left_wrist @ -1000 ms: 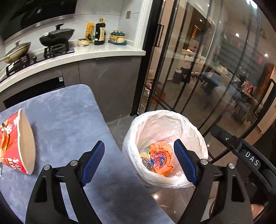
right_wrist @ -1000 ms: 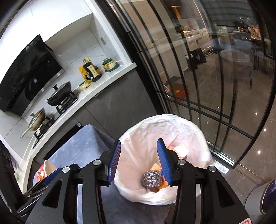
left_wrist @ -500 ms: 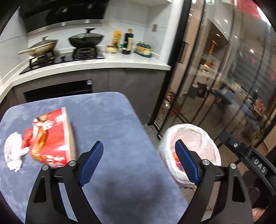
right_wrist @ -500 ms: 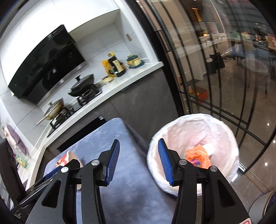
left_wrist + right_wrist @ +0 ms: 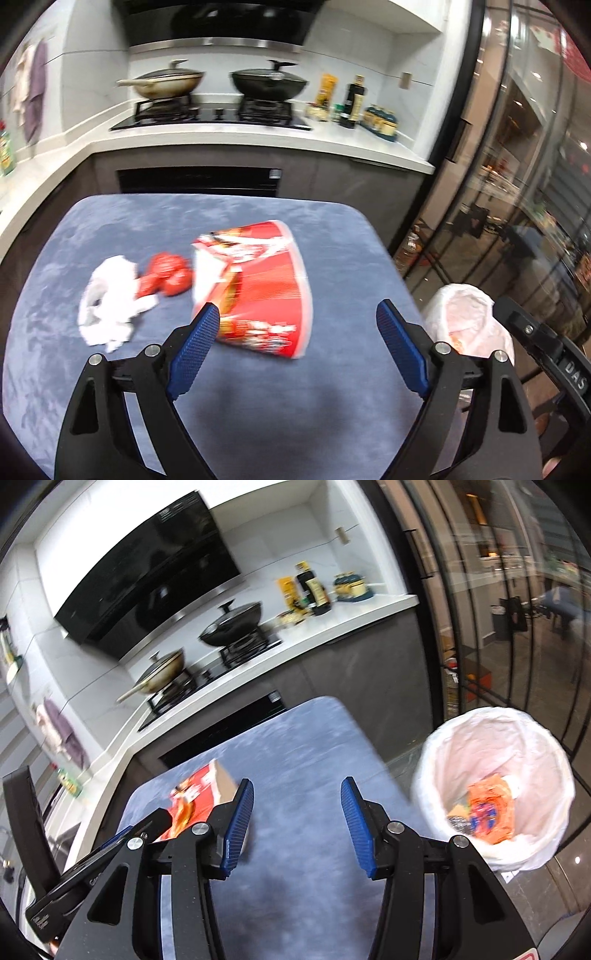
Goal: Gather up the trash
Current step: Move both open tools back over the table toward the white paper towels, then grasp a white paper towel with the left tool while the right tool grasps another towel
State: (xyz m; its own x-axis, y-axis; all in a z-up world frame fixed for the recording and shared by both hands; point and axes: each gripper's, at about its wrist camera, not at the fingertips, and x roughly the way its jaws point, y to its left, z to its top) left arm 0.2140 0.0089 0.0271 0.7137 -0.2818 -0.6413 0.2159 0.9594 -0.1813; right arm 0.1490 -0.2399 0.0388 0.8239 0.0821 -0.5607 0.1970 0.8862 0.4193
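The left gripper [image 5: 298, 341] hangs over the blue table [image 5: 258, 398] with its blue pads [image 5: 194, 345] set wide and nothing between them. The right gripper [image 5: 297, 825] stands just beside it, tilted down toward the same table; its jaws are apart, about half way, and also empty. Between and ahead of the left pads lies a red noodle cup [image 5: 258, 288] on its side, its mouth turned to the right. To its left are a small red wrapper [image 5: 166, 275] and then a crumpled white tissue [image 5: 109, 299], touching each other. The table has rounded corners and stands before a kitchen counter [image 5: 258, 136] with a stove, where a pan [image 5: 168, 83] and a black wok [image 5: 269, 79] sit, and some bottles [image 5: 352, 101] further right. At the right side of the table, on the glossy floor near glass doors [image 5: 498, 609], stands a bin with a white bag [image 5: 495, 790]. Inside it are an orange wrapper [image 5: 489, 814] and a steel scrubber [image 5: 458, 823].
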